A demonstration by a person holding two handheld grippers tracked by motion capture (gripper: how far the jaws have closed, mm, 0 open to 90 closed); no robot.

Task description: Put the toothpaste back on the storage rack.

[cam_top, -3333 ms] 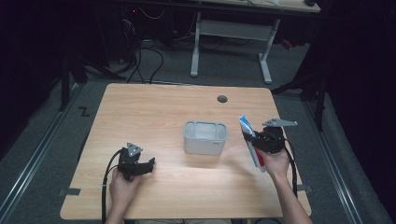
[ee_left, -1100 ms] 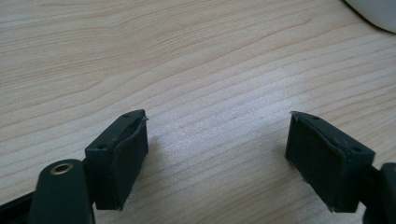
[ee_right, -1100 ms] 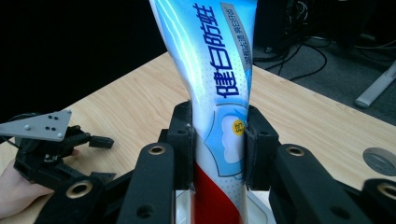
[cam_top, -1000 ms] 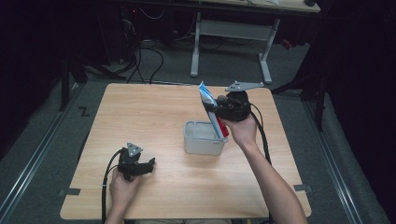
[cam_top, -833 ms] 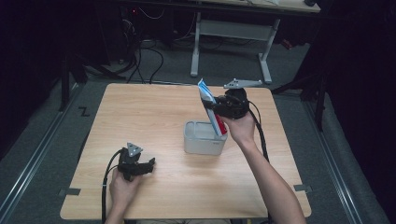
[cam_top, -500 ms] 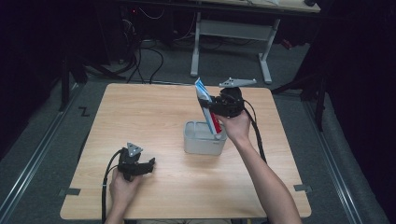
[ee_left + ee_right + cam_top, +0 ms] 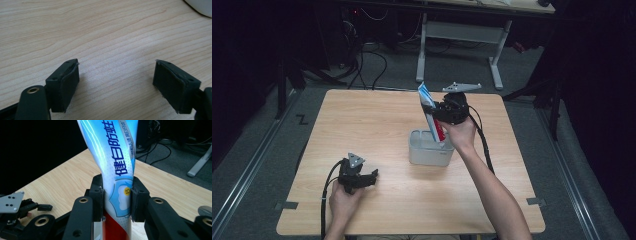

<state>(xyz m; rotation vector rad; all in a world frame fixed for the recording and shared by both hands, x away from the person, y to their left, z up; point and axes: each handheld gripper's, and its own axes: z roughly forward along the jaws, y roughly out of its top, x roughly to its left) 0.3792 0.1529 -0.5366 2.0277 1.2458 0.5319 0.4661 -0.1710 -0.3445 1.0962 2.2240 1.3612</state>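
A pale wood-grain table [image 7: 362, 120] sits in a dark room. The right gripper [image 7: 116, 195] clamps a glossy blue-and-white toothpaste tube [image 7: 115, 157], whose red end dips into the frosted plastic bin [image 7: 427, 155] below it. The left gripper [image 7: 116, 82] rests spread apart, with nothing between its pads.

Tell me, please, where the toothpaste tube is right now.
In the high view, the toothpaste tube stands tilted in the right gripper, its lower end in the clear container mid-table.
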